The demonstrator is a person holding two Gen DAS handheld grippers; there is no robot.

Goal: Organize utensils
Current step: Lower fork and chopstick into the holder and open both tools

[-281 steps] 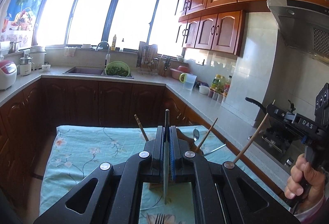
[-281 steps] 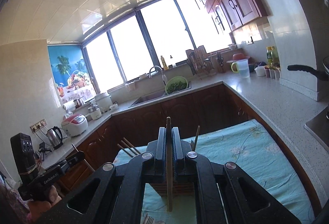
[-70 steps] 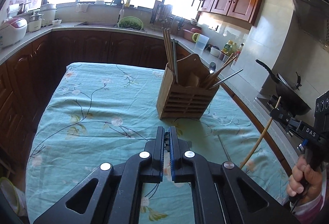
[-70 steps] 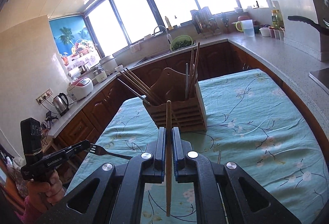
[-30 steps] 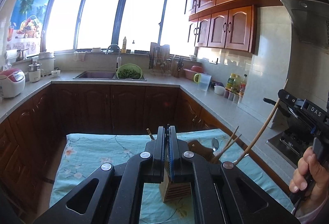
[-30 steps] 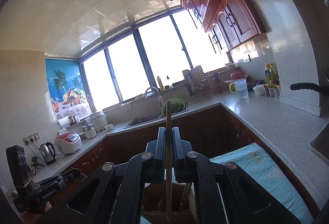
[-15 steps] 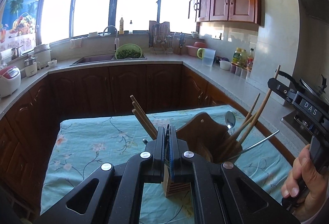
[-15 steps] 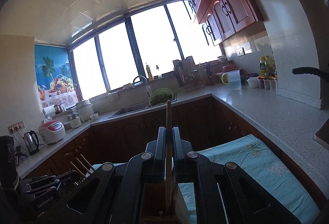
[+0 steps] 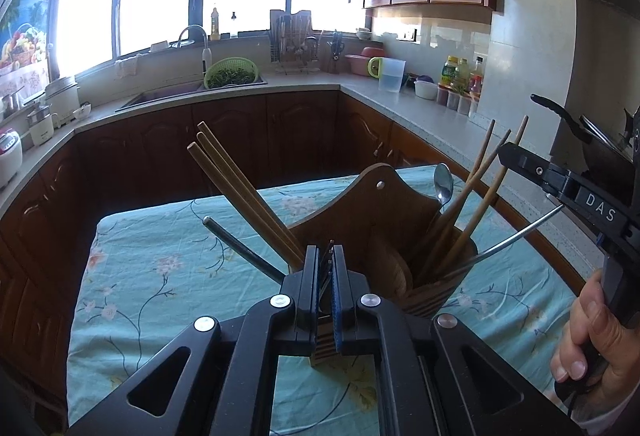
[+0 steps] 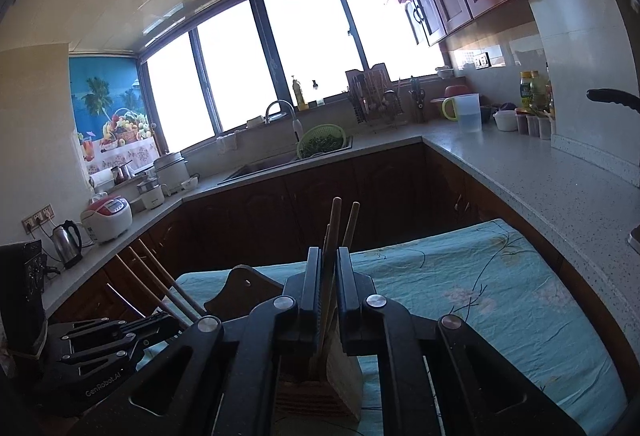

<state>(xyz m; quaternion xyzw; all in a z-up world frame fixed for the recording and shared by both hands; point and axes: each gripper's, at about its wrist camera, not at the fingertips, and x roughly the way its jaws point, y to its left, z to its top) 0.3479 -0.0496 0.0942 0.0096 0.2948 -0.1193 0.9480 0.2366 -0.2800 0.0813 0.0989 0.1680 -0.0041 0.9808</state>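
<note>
A: What is the surface?

B: A table with a turquoise flowered cloth (image 9: 168, 276), inside a kitchen with a grey counter (image 9: 424, 112) and big windows.

A: What is in the wooden holder (image 9: 372, 220)?

B: Left side: three wooden chopsticks (image 9: 240, 196) and one metal handle. Right side: three more, one spoon (image 9: 443, 181).

A: The grippers?

B: The left gripper (image 9: 329, 260) is nearly closed on what seems a fork (image 9: 327, 268). The right gripper (image 10: 329, 276) is closed on one chopstick (image 10: 330, 256), above the holder
</note>
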